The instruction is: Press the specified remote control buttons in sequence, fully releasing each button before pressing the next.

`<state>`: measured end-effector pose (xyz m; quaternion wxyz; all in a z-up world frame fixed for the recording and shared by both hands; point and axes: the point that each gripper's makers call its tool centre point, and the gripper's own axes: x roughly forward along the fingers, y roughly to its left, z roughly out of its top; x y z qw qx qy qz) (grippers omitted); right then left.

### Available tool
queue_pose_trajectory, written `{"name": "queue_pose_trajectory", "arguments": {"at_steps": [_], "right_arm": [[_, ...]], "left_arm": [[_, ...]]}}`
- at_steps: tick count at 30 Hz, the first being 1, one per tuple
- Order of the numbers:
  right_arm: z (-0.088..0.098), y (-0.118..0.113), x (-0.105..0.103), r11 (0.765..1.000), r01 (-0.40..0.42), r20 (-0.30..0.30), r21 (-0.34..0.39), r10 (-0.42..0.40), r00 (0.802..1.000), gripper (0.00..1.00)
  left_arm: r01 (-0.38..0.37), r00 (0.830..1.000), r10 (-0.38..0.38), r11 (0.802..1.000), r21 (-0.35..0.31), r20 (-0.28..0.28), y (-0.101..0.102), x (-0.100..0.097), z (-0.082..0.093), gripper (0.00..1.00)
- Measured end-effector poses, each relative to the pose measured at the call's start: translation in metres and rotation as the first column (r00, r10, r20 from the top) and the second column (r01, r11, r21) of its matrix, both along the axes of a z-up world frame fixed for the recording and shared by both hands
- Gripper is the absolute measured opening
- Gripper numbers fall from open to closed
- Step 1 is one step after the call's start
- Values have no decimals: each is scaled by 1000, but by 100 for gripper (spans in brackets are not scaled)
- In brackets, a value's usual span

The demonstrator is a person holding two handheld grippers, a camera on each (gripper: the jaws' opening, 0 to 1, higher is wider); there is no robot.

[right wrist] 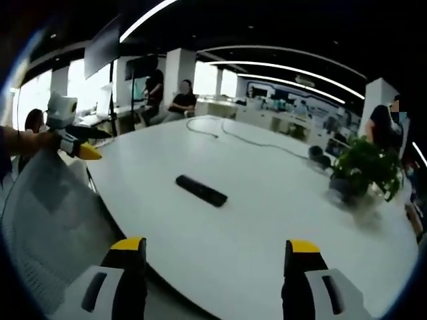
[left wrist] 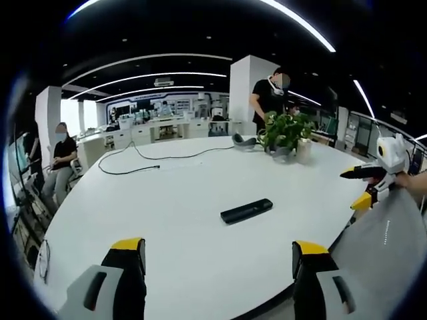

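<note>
Black remote (left wrist: 246,211) lies untouched on table (left wrist: 167,200); both grippers (left wrist: 219,267) (right wrist: 212,267) open, well apart; apparently nothing pressed yet.

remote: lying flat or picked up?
Lying flat. The remote rests on the white table, clear of both open grippers' jaws.

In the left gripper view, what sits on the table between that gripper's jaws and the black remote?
Nothing: between the left gripper and the remote lies bare white table in the left gripper view.
</note>
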<state>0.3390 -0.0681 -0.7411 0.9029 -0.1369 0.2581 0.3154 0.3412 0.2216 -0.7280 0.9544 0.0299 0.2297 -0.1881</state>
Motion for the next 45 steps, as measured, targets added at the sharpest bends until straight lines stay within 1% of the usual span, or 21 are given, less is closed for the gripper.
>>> {"name": "queue_pose_trajectory", "arguments": {"at_steps": [3, 5, 6, 8, 9, 11, 14, 17, 19, 21, 24, 25, 27, 28, 30, 34, 36, 37, 39, 42, 45], "right_arm": [[2, -4, 3, 1000, 5, 16, 21, -5, 1000, 82], [3, -8, 5, 1000, 21, 26, 17, -21, 999, 77], [3, -10, 6, 1000, 28, 32, 10, -28, 999, 76], [6, -16, 9, 999, 44, 56, 12, -45, 997, 72], [8, -15, 9, 999, 36, 68, 34, -39, 997, 70], [9, -19, 10, 998, 51, 70, 35, -53, 996, 65], [6, -17, 9, 999, 41, 55, 32, -43, 998, 57], [7, -14, 8, 998, 25, 56, 50, -28, 998, 56], [9, -14, 8, 999, 18, 67, 48, -21, 998, 53], [13, -15, 8, 998, 23, 83, 52, -27, 996, 51], [24, -7, 9, 991, 23, 96, 135, -36, 995, 66], [22, -10, 10, 993, 32, 96, 109, -43, 994, 65], [22, -16, 11, 998, 37, 110, 59, -44, 993, 55], [23, -16, 11, 997, 43, 109, 68, -50, 993, 53], [30, -17, 12, 993, 61, 110, 98, -72, 991, 55], [39, -18, 13, 991, 90, 119, 101, -102, 988, 53], [41, -18, 15, 990, 103, 121, 99, -115, 986, 54], [41, -18, 15, 990, 107, 120, 98, -118, 986, 55], [37, -19, 17, 988, 129, 100, 84, -137, 986, 54], [35, -20, 17, 988, 138, 109, 67, -145, 983, 53], [34, -19, 18, 988, 142, 109, 64, -148, 983, 50]], "left_arm": [[-18, 1000, 18, 1000, -16, 26, 2, 2, 7, 94], [-34, 997, 36, 999, -37, 66, 4, 5, 17, 93], [-41, 997, 44, 998, -42, 69, 5, 5, 18, 93], [-49, 996, 52, 998, -40, 70, 6, 5, 18, 92], [-50, 996, 53, 998, -38, 66, 7, 5, 17, 92], [-48, 998, 49, 999, -24, 50, 7, 5, 13, 93], [-36, 998, 36, 999, -8, 51, 5, 4, 13, 93], [-29, 998, 30, 1000, -12, 57, 4, 4, 14, 94], [-26, 998, 27, 1000, -17, 50, 4, 4, 13, 95], [-5, 999, 5, 1000, -23, 32, 2, 2, 11, 94], [18, 1000, -17, 1000, -26, 23, 0, -1, 11, 94], [39, 999, -40, 999, -34, -8, -2, -4, 8, 94], [68, 995, -72, 996, -63, -66, -6, -8, 3, 91], [80, 994, -86, 994, -76, -73, -8, -7, 4, 90], [97, 992, -103, 992, -75, -79, -11, -4, 5, 89], [171, 981, -172, 985, -18, -91, -21, 6, 5, 88], [197, 974, -194, 980, 14, -114, -23, 10, 3, 84], [233, 966, -229, 972, 27, -118, -28, 13, 2, 81], [241, 964, -235, 970, 39, -124, -31, 20, 0, 79], [289, 949, -282, 957, 34, -140, -41, 30, -2, 79], [330, 935, -319, 942, 56, -153, -48, 37, -7, 80]]}}
